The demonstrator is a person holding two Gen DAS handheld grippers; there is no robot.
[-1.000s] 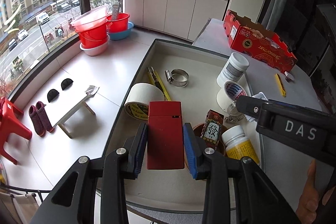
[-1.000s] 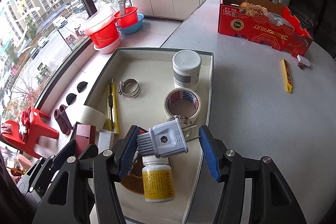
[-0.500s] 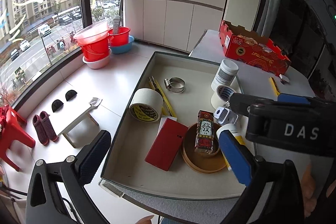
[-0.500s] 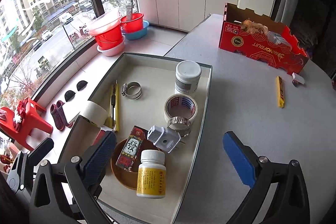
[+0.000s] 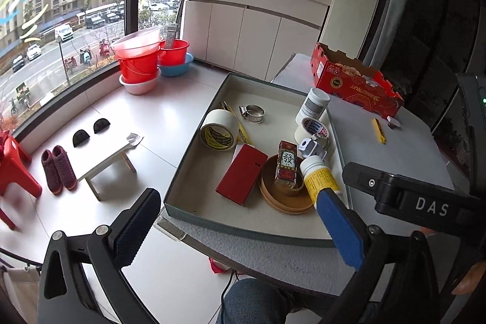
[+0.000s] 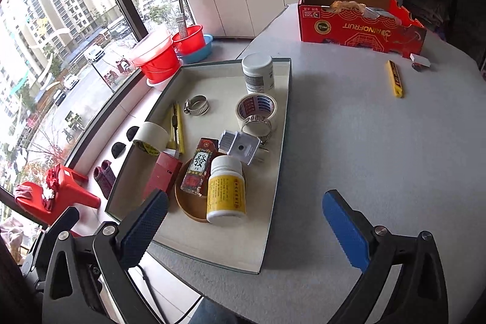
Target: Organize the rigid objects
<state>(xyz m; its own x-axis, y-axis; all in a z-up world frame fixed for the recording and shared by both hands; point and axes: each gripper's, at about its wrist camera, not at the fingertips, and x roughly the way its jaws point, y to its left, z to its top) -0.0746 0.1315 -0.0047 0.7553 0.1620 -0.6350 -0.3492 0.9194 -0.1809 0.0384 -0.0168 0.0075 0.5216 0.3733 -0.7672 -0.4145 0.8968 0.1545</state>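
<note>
Your left gripper (image 5: 240, 220) and right gripper (image 6: 244, 220) both gape wide, empty; crowding at the shallow grey tray's (image 6: 275, 172) near edge risks toppling the yellow-labelled white pill bottle (image 6: 225, 191).

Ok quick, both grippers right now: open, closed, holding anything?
Left gripper: open, holding nothing.
Right gripper: open, holding nothing.

The tray (image 6: 281, 123) is the landmark. In its near end sits a wooden dish (image 6: 189, 207) with a red mahjong box (image 6: 199, 169) lying in it. The yellow pill bottle (image 6: 226, 190) lies tipped against the dish, a white plug (image 6: 240, 146) just behind it, and a flat red box (image 5: 241, 173) left of the dish.
</note>
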